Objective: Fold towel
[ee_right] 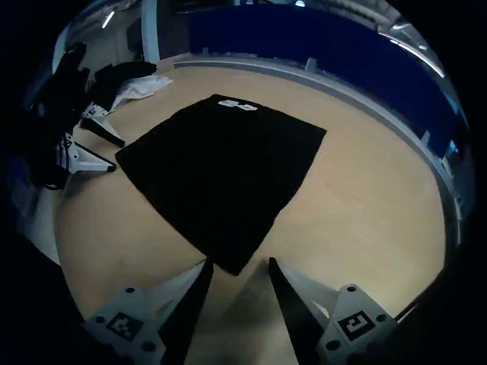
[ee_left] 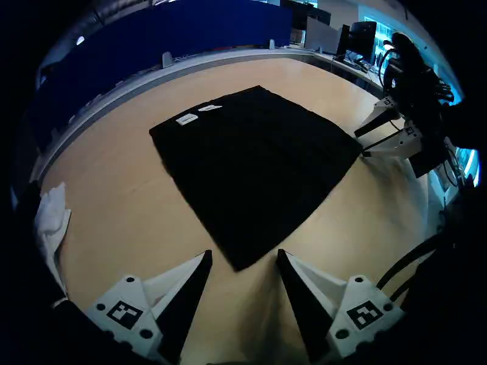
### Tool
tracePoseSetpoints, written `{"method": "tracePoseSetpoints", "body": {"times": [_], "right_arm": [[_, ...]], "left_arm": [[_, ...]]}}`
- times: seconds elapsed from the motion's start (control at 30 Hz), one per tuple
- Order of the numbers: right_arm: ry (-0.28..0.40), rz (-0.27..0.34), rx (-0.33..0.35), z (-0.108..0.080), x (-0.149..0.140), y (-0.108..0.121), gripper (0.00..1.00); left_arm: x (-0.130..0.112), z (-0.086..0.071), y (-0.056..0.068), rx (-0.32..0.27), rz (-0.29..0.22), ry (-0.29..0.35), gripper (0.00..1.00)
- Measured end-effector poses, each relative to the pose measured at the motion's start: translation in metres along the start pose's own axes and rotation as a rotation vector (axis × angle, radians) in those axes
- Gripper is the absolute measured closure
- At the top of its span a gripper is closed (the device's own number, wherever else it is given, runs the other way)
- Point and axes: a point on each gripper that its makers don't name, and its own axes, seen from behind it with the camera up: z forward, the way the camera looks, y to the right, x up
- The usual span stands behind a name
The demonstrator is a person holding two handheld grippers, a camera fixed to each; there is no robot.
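The pale wooden counter point(ee_left: 122, 201) takes up most of what you see in both views, and a dark blue partition point(ee_left: 152, 36) runs along its far edge. The black towel point(ee_left: 255, 164) lies spread flat in the middle of the counter, opened out in a single sheet, one corner pointing at each of your grippers.

Your left gripper point(ee_left: 243, 252) hovers low over the counter at one near corner of the towel. Its fingers are spread apart and hold nothing; the towel's corner tip lies in the gap between their ends, untouched by either. Your right gripper point(ee_right: 240, 260) sits the same way at another corner: fingers wide apart, empty, the corner tip just between the fingertips. From each gripper's view the other gripper shows farther off beside the towel's edge, its fingers also parted.

A crumpled white cloth point(ee_left: 52, 219) lies on the counter well apart from the towel, near the counter's edge. Two small white tags point(ee_left: 198, 114) sit on the towel near its far corner.
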Motion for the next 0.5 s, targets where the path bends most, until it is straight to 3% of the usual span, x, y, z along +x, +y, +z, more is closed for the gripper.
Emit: {"method": "tracePoseSetpoints", "body": {"times": [0.1, 0.5], "right_arm": [[-0.002, 0.000, 0.005, 0.0023, -0.0020, -0.0024, 0.37], [0.016, 0.000, 0.011, 0.0020, -0.0014, -0.0052, 0.49]], "left_arm": [[0.0002, -0.0005, 0.0001, 0.004, 0.002, -0.005, 0.25], [-0.0003, -0.0013, 0.0051, 0.010, 0.004, -0.026, 0.42]]}}
